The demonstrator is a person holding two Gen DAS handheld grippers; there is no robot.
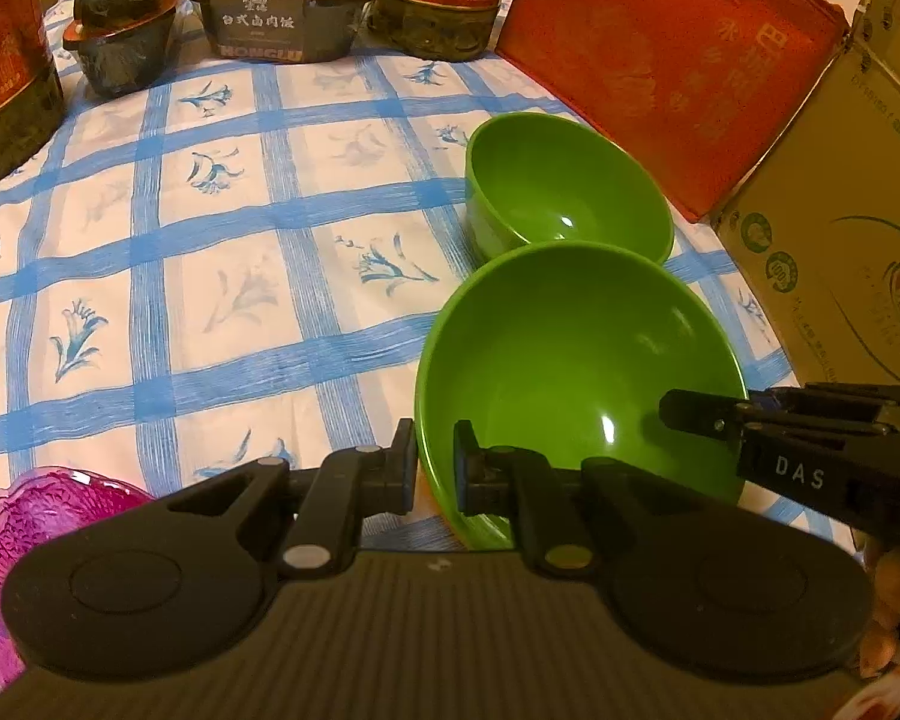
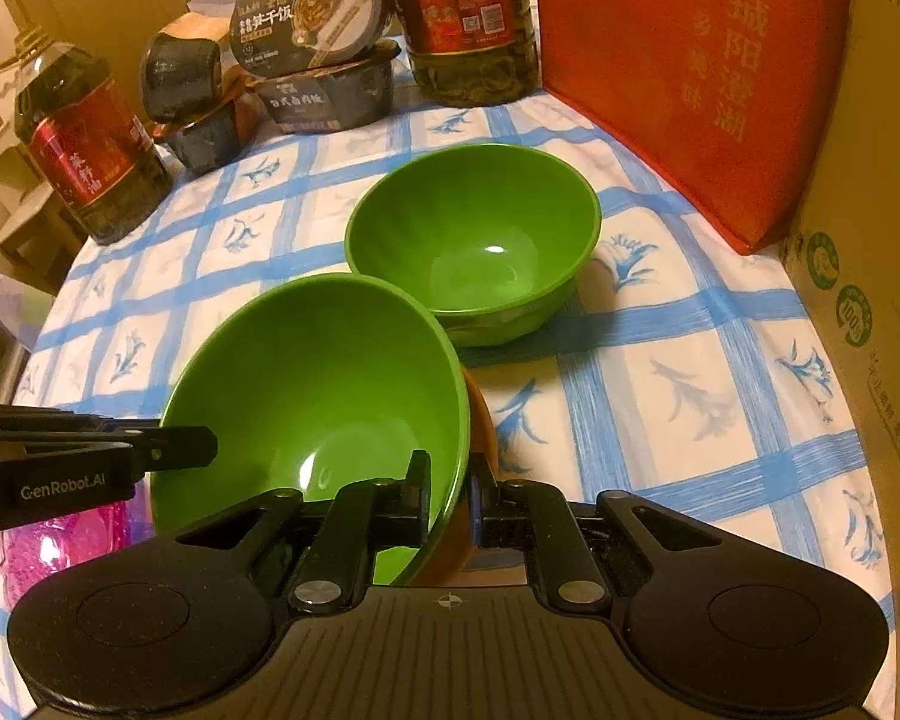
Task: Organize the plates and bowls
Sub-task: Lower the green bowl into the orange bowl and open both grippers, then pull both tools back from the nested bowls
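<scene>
Left gripper (image 1: 435,468): you have it clenched on the left rim of the near green bowl (image 1: 576,372), one finger outside the wall and one inside.
Right gripper (image 2: 450,498): you have it clamped on the right rim of that same bowl (image 2: 324,396), one finger inside, the other outside against the wall.
Near green bowl: you hold it between both grippers, tilted, its opening turned toward the cameras, just in front of the far green bowl.
Far green bowl (image 2: 474,240): it sits upright on the desk (image 1: 210,276), beside the red bag (image 1: 672,66); whether the two bowls' rims touch, you cannot tell from these views.
Orange piece (image 2: 480,420): a curved orange edge shows behind the held bowl's right side; what it is cannot be told.
Pink glass dish (image 1: 36,534): it lies at the desk's near left edge, partly hidden by your left gripper.
Back of desk: oil bottles (image 2: 84,144), stacked food boxes (image 2: 324,48) and a cardboard carton (image 1: 840,264) on the right.
</scene>
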